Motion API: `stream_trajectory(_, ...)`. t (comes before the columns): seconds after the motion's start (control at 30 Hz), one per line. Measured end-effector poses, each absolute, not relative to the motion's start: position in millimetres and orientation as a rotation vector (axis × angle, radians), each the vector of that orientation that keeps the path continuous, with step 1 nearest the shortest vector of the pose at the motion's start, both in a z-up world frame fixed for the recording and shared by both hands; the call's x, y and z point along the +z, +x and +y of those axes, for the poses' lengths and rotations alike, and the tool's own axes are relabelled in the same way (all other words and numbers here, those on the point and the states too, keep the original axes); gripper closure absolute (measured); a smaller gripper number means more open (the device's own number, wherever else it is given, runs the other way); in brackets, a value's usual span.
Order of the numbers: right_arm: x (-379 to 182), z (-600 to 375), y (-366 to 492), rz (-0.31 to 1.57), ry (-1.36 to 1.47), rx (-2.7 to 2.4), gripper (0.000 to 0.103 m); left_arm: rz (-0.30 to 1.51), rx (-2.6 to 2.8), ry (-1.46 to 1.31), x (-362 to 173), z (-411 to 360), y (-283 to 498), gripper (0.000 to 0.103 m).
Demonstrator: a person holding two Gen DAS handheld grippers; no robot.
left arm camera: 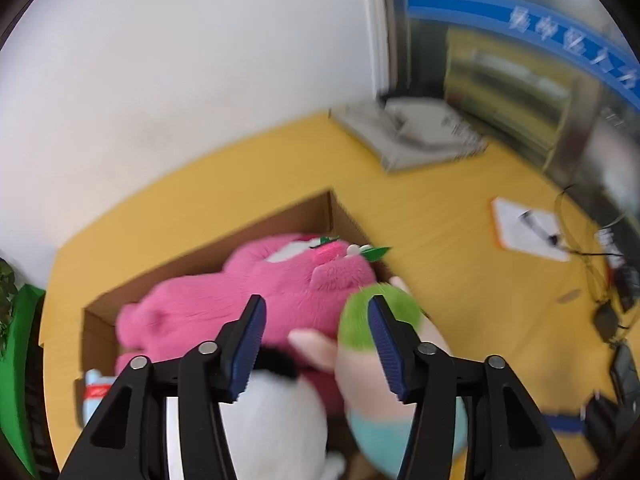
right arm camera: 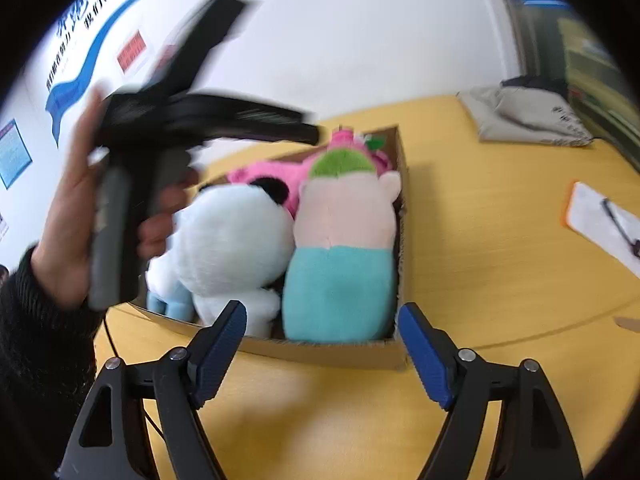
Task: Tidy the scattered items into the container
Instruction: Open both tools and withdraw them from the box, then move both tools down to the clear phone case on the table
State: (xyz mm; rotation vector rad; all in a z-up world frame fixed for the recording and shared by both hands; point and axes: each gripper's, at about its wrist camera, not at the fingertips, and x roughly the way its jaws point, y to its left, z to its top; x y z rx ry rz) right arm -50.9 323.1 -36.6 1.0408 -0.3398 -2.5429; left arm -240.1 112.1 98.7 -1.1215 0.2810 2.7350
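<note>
A brown cardboard box [right arm camera: 340, 350] stands on the yellow table and holds three plush toys: a pink bear [left arm camera: 248, 292], a white panda [right arm camera: 228, 240] and a doll with green hair and teal body [right arm camera: 340, 248]. My left gripper [left arm camera: 316, 344] is open and empty above the box, over the toys; the doll's green head [left arm camera: 356, 328] shows between its fingers. It also shows, blurred, in the right wrist view [right arm camera: 180, 120], held by a hand. My right gripper [right arm camera: 322, 354] is open and empty at the box's near wall.
A grey folded bag [right arm camera: 524, 120] lies at the table's far right corner. A clipboard with paper and a pen [right arm camera: 604, 220] lies to the right. Cables and black devices [left arm camera: 612, 312] lie at the right in the left wrist view. A white wall stands behind the table.
</note>
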Motion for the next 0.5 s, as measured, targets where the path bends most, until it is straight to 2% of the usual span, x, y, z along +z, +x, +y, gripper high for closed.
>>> stream_trajectory(0.03, -30, 324, -42, -0.331, 1.024, -2.562, 0.022, 0.263, 2.756, -1.065, 110, 104, -214, 0.019)
stream_trajectory(0.1, -19, 326, -25, -0.295, 0.989, -2.607, 0.022, 0.237, 2.798, -0.979, 125, 90, -166, 0.008)
stream_trajectory(0.27, -9, 320, 15, -0.232, 0.929, -2.626, 0.022, 0.153, 2.861, -0.986, 127, 40, -50, 0.007)
stream_trajectory(0.5, -54, 289, 90, -0.005, 1.029, -2.450, 0.022, 0.114, 2.829, -1.280, 53, -1, 66, 0.007)
